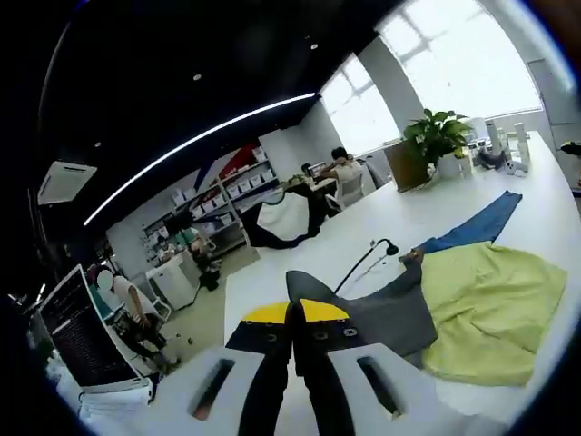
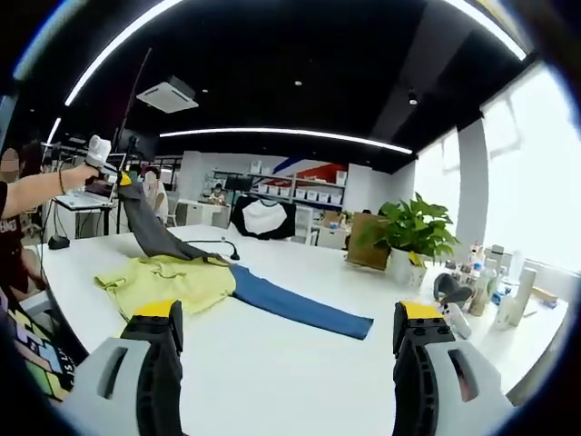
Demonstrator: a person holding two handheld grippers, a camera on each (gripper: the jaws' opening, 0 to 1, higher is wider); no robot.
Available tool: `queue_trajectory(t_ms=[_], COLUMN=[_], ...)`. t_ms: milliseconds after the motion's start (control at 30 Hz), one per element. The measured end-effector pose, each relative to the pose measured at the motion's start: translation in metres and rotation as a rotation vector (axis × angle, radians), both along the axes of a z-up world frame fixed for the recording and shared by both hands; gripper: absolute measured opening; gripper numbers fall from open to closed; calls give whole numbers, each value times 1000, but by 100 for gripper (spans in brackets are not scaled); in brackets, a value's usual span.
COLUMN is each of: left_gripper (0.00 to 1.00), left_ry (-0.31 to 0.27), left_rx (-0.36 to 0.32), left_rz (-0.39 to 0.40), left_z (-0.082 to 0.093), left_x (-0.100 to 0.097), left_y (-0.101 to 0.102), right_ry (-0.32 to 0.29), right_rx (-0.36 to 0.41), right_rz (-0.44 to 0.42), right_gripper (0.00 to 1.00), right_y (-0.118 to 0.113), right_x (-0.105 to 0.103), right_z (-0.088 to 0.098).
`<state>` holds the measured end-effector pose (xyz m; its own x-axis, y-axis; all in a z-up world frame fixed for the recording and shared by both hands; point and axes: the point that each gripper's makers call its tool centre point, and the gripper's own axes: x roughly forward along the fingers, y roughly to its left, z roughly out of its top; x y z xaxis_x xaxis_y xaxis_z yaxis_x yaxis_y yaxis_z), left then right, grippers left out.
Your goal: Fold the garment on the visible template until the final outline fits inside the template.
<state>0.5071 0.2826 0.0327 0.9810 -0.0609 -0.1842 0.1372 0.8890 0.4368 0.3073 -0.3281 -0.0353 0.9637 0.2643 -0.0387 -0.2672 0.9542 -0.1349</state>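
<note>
Now we lift one garment (image 2: 182, 272) off the white table (image 2: 272, 363).
Left gripper (image 1: 295, 313) jaws clamp its grey sleeve; right gripper (image 2: 286, 331) jaws gape.

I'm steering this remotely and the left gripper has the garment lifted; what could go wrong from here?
1. The left gripper is shut on the grey sleeve alone, so the yellow body may drag or bunch.
2. The gooseneck microphone sits against the garment and could snag.
3. The right gripper is open, away from the cloth.
</note>
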Motion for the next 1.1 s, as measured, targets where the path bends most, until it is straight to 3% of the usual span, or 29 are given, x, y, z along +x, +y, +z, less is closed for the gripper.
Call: queue_trajectory(t_ms=[33,100,200,233,333,467,600,633,700,833,933,1100], left_gripper=[2,2,2,2,2,2,2,2,2,2,3,2], left_ry=[34,40,-20,-15,11,81,113,123,163,181,221,239], left_rx=[-5,-21,9,2,-40,11,15,25,122,14,24,21], left_rz=[39,58,182,214,208,222,237,254,283,322,371,404], left_z=[-9,-13,-13,-19,-40,-74,-99,-105,-118,-136,-148,-157], left_x=[4,10,13,14,17,14,13,13,9,9,7,7], left_y=[14,26,57,65,69,76,86,92,104,117,133,147], right_ry=[8,6,24,33,38,38,54,39,20,33,40,24], right_rx=[14,9,-15,-22,-26,-18,-25,-16,-9,-21,-13,-10], right_rz=[20,25,15,7,5,-4,-11,-12,-11,-15,-18,-27], right_gripper=[99,99,99,99,99,99,99,99,97,98,98,98], right_y=[4,6,7,7,6,3,3,4,4,3,1,-3], right_x=[-1,-1,1,3,2,3,7,7,6,5,4,-1], right_z=[-1,-1,-6,-8,-9,-8,-12,-10,-5,-9,-11,-6])
